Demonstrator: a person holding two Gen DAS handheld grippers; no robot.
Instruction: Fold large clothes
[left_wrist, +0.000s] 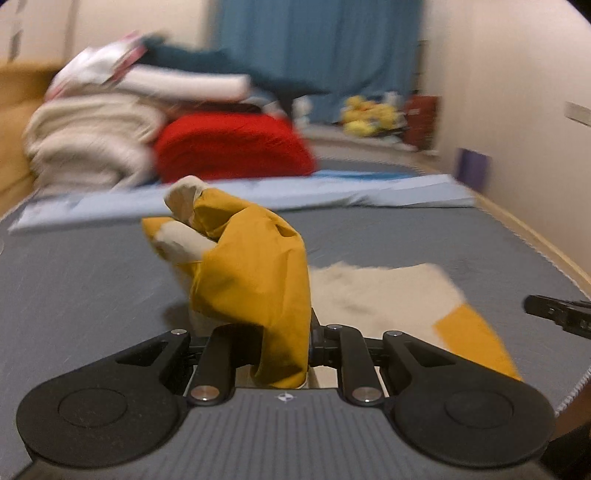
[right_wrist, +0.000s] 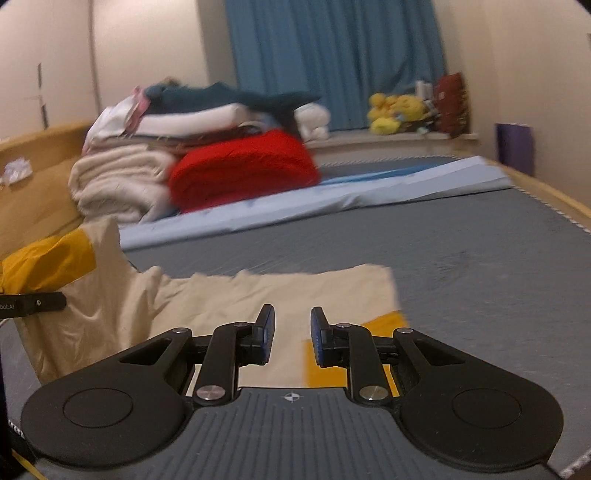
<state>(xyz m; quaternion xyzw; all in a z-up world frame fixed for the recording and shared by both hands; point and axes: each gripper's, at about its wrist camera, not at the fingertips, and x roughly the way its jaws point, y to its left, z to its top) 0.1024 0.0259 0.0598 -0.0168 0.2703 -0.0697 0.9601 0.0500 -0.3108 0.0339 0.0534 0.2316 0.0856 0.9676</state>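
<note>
Left gripper (left_wrist: 284, 343) is clamped on a bunched fold of the garment (left_wrist: 255, 277); mustard fabric with cream lining stands up in a lump between its fingers and hides the pads. The lifted part rises above the mattress (left_wrist: 92, 288).

Rest of the garment (right_wrist: 207, 302), cream with mustard panels, lies spread flat on the grey mattress (right_wrist: 480, 266) toward the right side. One mustard panel sits at the near right corner.

Right gripper (right_wrist: 288, 338) hovers low over the flat part, jaws apart with a clear gap, blue pads (right_wrist: 266, 332) visible, nothing held between them. Contact with the cloth below cannot be told. In the left wrist view, the tip of the right gripper (left_wrist: 554, 314) shows at the right edge.

Far end of the mattress: a light blue sheet (right_wrist: 332, 192), a stack of folded laundry (right_wrist: 147, 147) with a red item (right_wrist: 243, 166) beside it. Blue curtain (right_wrist: 332, 55) behind. Yellow plush toys (right_wrist: 395, 110) on the sill. Left wrist view is motion-blurred in the background.
</note>
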